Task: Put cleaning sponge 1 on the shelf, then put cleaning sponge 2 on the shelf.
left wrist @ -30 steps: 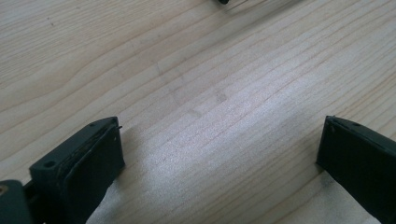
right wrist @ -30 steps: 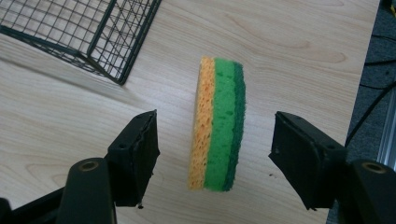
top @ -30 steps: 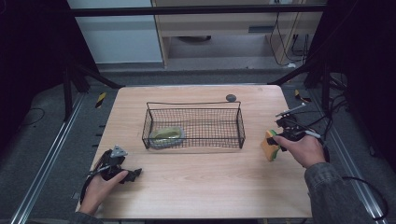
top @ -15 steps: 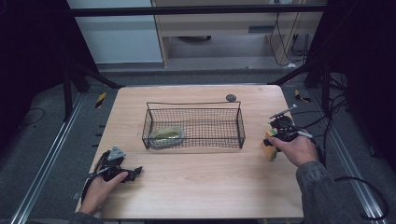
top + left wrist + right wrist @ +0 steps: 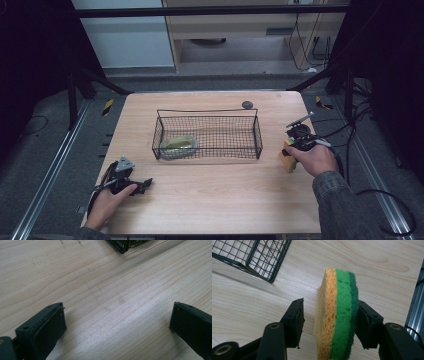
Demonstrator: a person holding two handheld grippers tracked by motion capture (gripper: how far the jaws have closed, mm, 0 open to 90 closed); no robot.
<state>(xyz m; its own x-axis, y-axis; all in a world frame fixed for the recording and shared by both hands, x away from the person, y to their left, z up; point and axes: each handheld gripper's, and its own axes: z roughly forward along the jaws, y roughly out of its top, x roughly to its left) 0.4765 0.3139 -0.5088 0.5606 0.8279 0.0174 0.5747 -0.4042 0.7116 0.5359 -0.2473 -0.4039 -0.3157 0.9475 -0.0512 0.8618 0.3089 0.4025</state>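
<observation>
1. The right gripper point(image 5: 328, 322) sat at the right edge of the table point(image 5: 215, 200), its jaws either side of a sponge point(image 5: 337, 315) standing on edge. The jaws had just been closing on it. One jaw lay against the dark green scouring face; the other stood just clear of the orange face, so I judged the grip not yet made.
2. The sponge stood upright rather than flat, which I took to be why the gripper came at it from the side: the two broad faces gave the pads something square to press.
3. In the high view the right hand point(image 5: 312, 159) covered most of the gripper, and the sponge point(image 5: 286, 161) showed near the basket's right end.
4. The wire basket point(image 5: 207, 134) stood mid-table, close to the sponge. Something pale green point(image 5: 178, 145) lay in its left end; I couldn't tell what. My guess was the sponge was bound for the basket too.
5. The left gripper point(image 5: 117, 325) rested low over bare wood near the front left corner, jaws wide with nothing between them. It looked parked out of the way, as the work needed one hand.
6. A small dark round thing point(image 5: 247, 104) lay just behind the basket.
</observation>
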